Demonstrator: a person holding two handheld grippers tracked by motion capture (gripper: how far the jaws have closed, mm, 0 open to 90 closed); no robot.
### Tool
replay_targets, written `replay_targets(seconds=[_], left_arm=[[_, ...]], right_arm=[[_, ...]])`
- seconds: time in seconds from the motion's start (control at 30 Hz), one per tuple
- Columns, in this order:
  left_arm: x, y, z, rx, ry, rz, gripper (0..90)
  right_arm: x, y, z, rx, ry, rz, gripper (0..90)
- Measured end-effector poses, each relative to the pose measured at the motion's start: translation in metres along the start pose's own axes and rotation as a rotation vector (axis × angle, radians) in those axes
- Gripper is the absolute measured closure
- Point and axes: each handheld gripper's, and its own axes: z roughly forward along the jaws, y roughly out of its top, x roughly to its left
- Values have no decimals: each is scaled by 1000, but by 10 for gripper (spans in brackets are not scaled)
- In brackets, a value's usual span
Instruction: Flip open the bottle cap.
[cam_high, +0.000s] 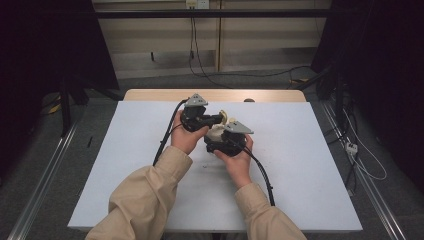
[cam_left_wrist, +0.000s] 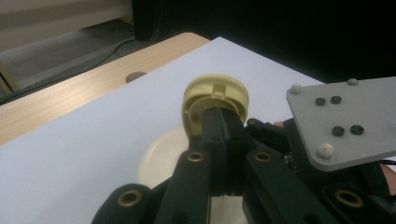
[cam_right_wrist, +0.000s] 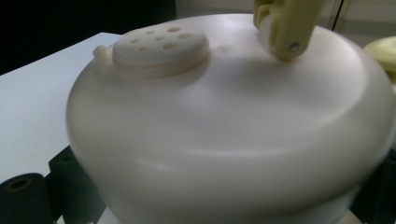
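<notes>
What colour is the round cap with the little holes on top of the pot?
Cream white, like the pot; the cap shows best in the right gripper view.

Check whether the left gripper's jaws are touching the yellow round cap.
Touching: in the left gripper view the left gripper has its jaws pinched on the rim of the yellow round cap.

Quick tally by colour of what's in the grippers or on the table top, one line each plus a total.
Cream-white: 1, the domed container with a perforated disc, between the right gripper jaws.
Pale yellow: 1, the round cap clamped by the left gripper.
Black: 2, the grippers themselves.
Total: 4.
</notes>
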Motion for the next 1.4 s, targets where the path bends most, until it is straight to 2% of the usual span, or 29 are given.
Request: replay_targets(seconds=[0.23,0.43,0.7,0.93,1.17,1.27,1.4], left_arm=[[0,-2,4,16,3,6,900],[0,-1,3,4,3,1,900],[-1,-1,0,11,0,0,890],[-2,0,-3,8,8,-14,805],[-1,1,-7,10,30,-31,630],[-1,1,-7,9,30,-32,601],[-4,-1,-9,15,26,-32,539]], right_arm=[[0,0,0,1,0,2,65],[0,0,0,2,-1,1,65],[1,0,0,6,-4,0,60],[-1,0,-3,32,4,1,43],[-2,1,-8,39,14,7,29],[-3,2,-10,45,15,-5,30],[-4,0,-13,55,21,3,41]])
